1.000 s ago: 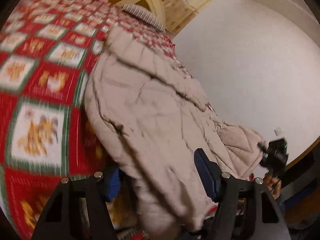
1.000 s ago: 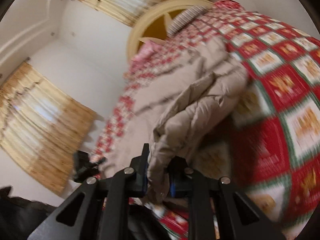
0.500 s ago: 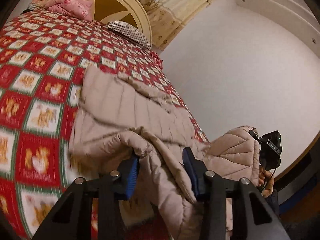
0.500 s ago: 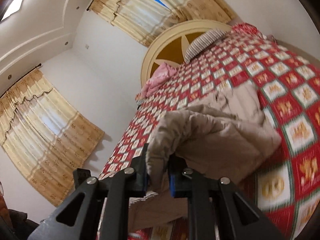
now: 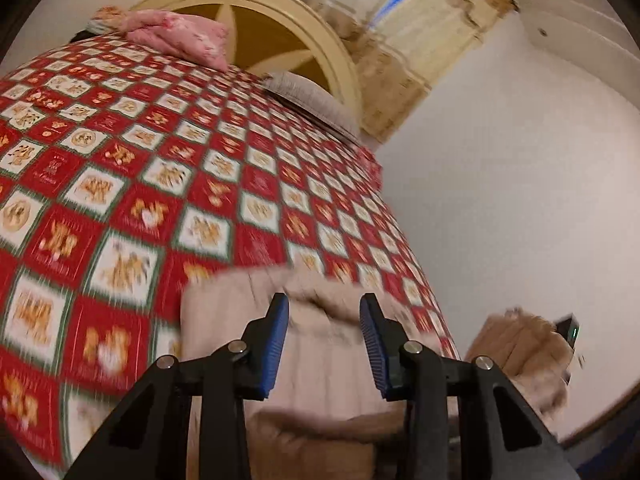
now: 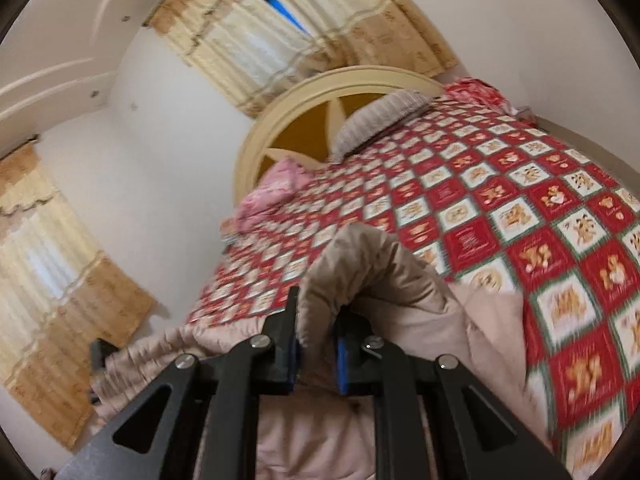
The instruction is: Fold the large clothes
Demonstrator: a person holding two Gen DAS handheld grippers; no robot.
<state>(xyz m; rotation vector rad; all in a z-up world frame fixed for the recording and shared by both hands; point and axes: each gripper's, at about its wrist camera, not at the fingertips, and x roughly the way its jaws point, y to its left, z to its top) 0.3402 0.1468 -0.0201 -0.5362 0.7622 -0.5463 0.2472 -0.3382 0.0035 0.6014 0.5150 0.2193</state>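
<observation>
A beige quilted coat (image 5: pixel 320 364) lies bunched near the foot edge of the bed. My left gripper (image 5: pixel 324 320) is open above it, blue pads apart with only blurred coat behind them. My right gripper (image 6: pixel 316 344) is shut on a fold of the coat (image 6: pixel 360 264) that stands up between the pads. The right gripper with its held coat part also shows at the right edge of the left wrist view (image 5: pixel 568 332). The left gripper shows dimly at the lower left of the right wrist view (image 6: pixel 98 356).
The bed has a red, white and green checked bedspread (image 5: pixel 140 184). A pink pillow (image 5: pixel 180 38) and a striped pillow (image 5: pixel 312 102) lie by the round cream headboard (image 5: pixel 280 40). A white wall (image 5: pixel 520 200) runs along the bed's right side. Curtains (image 6: pixel 48 300) hang left.
My left gripper has opened and let go of the coat, which dropped back toward the bed edge. My right gripper stays shut on its fold, and both views have tilted up toward the headboard.
</observation>
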